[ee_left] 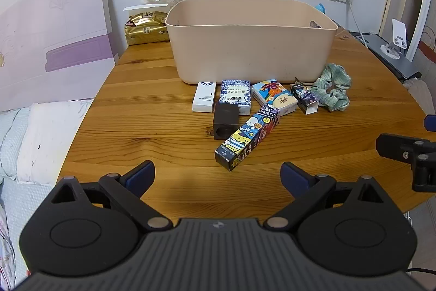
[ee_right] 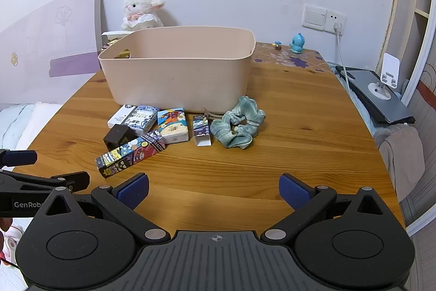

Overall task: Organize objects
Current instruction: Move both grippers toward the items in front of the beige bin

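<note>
Beige plastic bin (ee_right: 177,78), rounded corners; contents mostly hidden. In front on the wooden table (ee_right: 286,149): small cardboard boxes, a long cartoon-print box (ee_left: 246,139), a dark block (ee_left: 225,120), a ribbed green scrunchie (ee_right: 238,126). Left gripper (ee_left: 218,179) and right gripper (ee_right: 214,191) both spread wide, holding nothing.

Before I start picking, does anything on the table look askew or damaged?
Two things. The long cartoon box lies diagonally, its far end up against the colourful box. The small dark box has its near flap hanging open. Nothing looks spilled.
</note>
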Available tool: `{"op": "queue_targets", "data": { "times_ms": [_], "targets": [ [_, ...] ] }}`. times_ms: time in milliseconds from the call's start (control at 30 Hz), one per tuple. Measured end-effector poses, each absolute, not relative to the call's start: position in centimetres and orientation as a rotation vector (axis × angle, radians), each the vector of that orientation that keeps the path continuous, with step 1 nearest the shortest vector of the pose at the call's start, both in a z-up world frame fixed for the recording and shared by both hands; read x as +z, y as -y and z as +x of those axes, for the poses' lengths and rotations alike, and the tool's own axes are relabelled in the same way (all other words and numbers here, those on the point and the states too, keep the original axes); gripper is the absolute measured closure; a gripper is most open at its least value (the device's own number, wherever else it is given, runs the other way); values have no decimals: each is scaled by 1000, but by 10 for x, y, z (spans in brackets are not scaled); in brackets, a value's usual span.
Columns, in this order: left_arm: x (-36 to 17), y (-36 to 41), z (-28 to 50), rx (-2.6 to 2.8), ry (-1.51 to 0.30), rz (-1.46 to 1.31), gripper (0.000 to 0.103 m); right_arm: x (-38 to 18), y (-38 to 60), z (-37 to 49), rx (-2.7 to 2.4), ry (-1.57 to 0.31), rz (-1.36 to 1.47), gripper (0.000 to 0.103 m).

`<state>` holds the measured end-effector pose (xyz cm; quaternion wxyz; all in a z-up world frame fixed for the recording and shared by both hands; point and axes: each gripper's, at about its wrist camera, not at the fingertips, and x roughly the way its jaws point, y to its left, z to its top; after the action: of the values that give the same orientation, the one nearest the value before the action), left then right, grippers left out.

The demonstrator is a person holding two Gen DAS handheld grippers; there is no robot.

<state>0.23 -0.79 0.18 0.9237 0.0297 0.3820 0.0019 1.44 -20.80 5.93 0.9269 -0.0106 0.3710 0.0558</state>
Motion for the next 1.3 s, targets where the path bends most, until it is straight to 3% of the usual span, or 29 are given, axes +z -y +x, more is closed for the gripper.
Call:
{"op": "queue_targets", "data": {
  "times_ms": [1300],
  "targets": [
    [-3, 0, 33, 14, -808, 55, 4, 58, 221, 48, 91, -753, -26, 2]
  ]
}}
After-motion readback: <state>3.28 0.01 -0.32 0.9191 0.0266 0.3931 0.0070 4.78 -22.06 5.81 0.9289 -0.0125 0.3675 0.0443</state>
